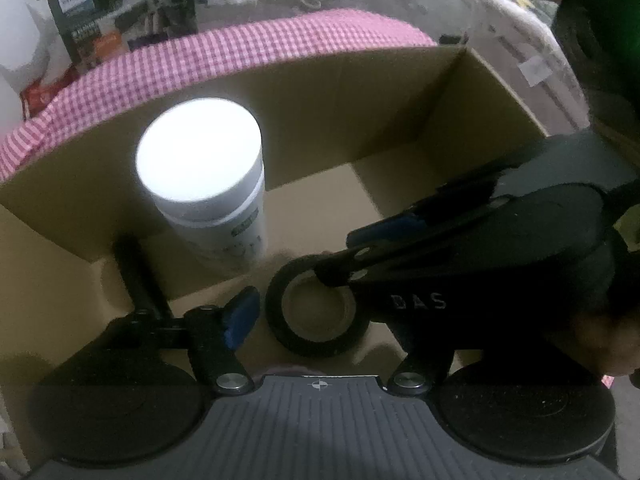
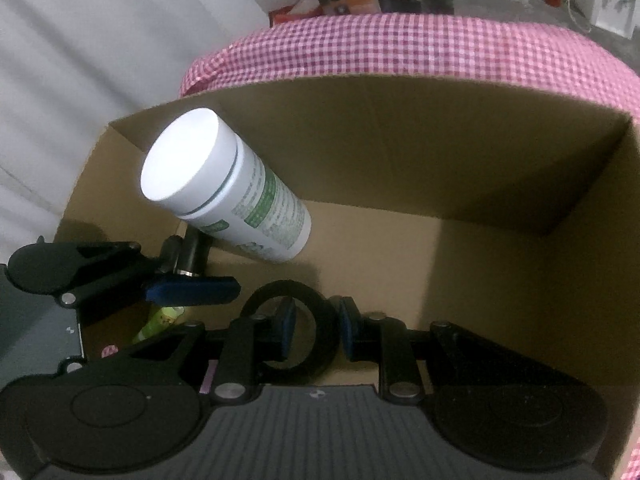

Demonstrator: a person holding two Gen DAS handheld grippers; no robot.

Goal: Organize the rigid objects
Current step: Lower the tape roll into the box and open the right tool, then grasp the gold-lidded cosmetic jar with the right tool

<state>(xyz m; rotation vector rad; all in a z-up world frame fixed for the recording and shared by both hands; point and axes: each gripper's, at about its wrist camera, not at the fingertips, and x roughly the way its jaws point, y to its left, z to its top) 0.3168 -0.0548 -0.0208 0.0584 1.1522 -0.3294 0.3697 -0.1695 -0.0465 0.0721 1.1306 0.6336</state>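
A black tape roll (image 2: pixel 256 308) sits low inside the cardboard box (image 2: pixel 440 140). My right gripper (image 2: pixel 316 328) is shut on the roll's wall, one blue pad inside the ring and one outside. The left wrist view shows the same roll (image 1: pixel 280 320) with the right gripper (image 1: pixel 338 256) reaching in from the right. A white bottle (image 1: pixel 200 168) with a green label stands in the box's left part. My left gripper (image 1: pixel 320 308) is open beside it and holds nothing. Its blue left pad (image 1: pixel 240 316) shows, while its right finger is hidden behind the right gripper.
A black rod-like object (image 1: pixel 136 276) with a silver ring stands at the box's left, just outside the left gripper's finger. A pale green packet (image 2: pixel 160 320) lies below it. Pink checked cloth (image 1: pixel 240 52) lies behind the box. The box's right half (image 2: pixel 480 280) shows bare floor.
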